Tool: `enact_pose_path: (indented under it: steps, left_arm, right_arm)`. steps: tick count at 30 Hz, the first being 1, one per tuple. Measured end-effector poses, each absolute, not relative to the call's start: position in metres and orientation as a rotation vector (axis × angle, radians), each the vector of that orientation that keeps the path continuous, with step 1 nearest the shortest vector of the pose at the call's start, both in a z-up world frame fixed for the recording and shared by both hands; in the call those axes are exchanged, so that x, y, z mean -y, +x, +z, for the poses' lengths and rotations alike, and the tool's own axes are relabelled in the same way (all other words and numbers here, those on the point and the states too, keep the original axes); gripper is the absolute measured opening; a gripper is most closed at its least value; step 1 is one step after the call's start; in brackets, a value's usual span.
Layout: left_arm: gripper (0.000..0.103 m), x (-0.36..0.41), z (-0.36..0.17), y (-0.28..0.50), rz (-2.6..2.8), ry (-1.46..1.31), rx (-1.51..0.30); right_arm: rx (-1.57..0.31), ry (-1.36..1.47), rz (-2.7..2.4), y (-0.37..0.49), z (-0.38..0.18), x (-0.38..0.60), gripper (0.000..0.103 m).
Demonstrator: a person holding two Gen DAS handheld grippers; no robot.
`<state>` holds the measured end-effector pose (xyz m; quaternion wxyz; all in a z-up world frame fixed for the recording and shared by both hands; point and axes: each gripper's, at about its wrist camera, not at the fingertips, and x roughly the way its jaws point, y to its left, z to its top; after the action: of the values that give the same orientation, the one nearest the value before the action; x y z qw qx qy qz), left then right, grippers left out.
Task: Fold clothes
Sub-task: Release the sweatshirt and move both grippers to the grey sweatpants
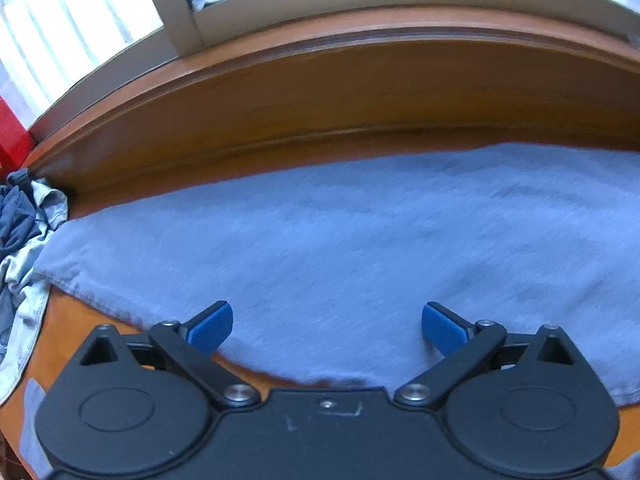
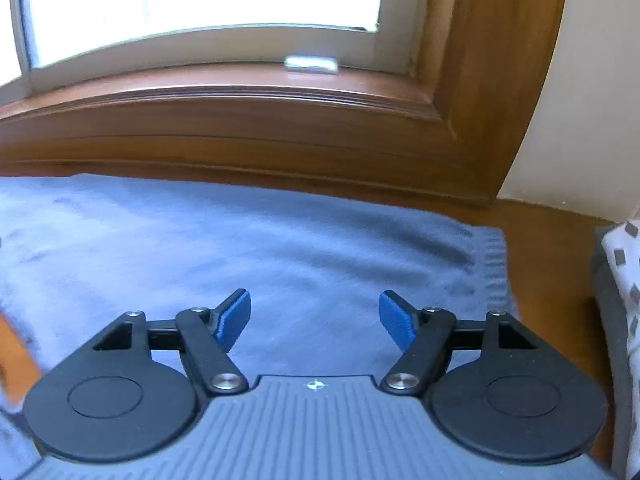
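A light blue knit garment [image 1: 340, 236] lies spread flat on an orange-brown wooden table [image 1: 72, 320] under a window. In the left wrist view my left gripper [image 1: 327, 326] hovers over the garment's near edge, its blue pads wide apart with nothing between them. The right wrist view shows the same garment [image 2: 248, 248] with its ribbed hem [image 2: 494, 272] at the right. My right gripper [image 2: 315, 320] stands open above the cloth near that hem, and nothing is held.
A pile of crumpled grey-blue clothes [image 1: 20, 240] lies at the table's left end beside a red box [image 1: 12, 132]. A wooden window sill [image 2: 240, 120] runs along the far side. A white patterned cloth [image 2: 624, 280] sits at the right edge.
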<state>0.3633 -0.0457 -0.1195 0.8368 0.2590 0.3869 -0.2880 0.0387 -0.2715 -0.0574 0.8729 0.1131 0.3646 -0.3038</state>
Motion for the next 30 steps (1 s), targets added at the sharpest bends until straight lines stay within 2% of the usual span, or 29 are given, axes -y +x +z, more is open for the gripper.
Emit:
enact_pose_path:
  steps: [6,13,21,30]
  left_arm:
    - [0.102,0.036,-0.121,0.377,-0.656,0.494,-0.848]
    - [0.1,0.021,-0.094,0.344,-0.69,0.521,-0.734]
    - [0.1,0.0,-0.068,0.269,-0.724,0.504,-0.662]
    - [0.1,-0.001,-0.067,0.144,-0.761,0.526,-0.604]
  right_arm:
    - [-0.761,0.239,-0.65,0.034,-0.059,0.234,0.075]
    - [-0.733,0.255,-0.673,0.014,-0.052,0.205,0.075]
    - [-0.677,0.254,-0.667,-0.029,-0.043,0.194,0.075]
    - [-0.612,0.289,-0.63,-0.141,-0.036,0.186,0.077]
